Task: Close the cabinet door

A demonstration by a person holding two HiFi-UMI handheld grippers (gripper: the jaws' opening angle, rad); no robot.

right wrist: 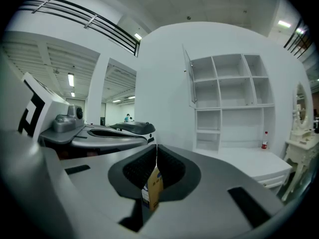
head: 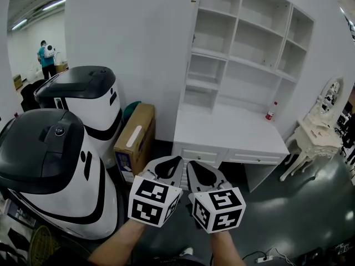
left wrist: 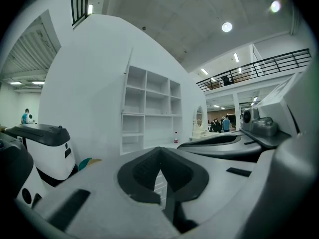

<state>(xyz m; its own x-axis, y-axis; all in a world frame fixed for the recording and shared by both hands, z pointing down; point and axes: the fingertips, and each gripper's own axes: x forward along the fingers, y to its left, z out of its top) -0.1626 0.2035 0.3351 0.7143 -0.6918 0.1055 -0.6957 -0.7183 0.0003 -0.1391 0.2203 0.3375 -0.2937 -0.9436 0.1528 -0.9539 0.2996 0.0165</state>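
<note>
White cabinet (head: 244,43) against the wall, with open compartments above a desk top. A small red-capped bottle (head: 270,111) stands at the desk top's back right corner. Drawers (head: 199,155) below the front edge are pushed in. Cabinet door (right wrist: 189,78) hangs at the unit's upper left edge, swung out and seen nearly edge-on, well apart from both grippers. Cardboard box (head: 136,140) stands on the floor between the cabinet's left side and a white-and-black machine (head: 83,101); contents not visible. Left gripper (head: 166,168) and right gripper (head: 202,173) sit side by side, low before the drawers. Fingers on each are pressed together, gripping nothing. Dark floor (head: 310,204) lies open to the right, up to a white dressing table (head: 319,137).
</note>
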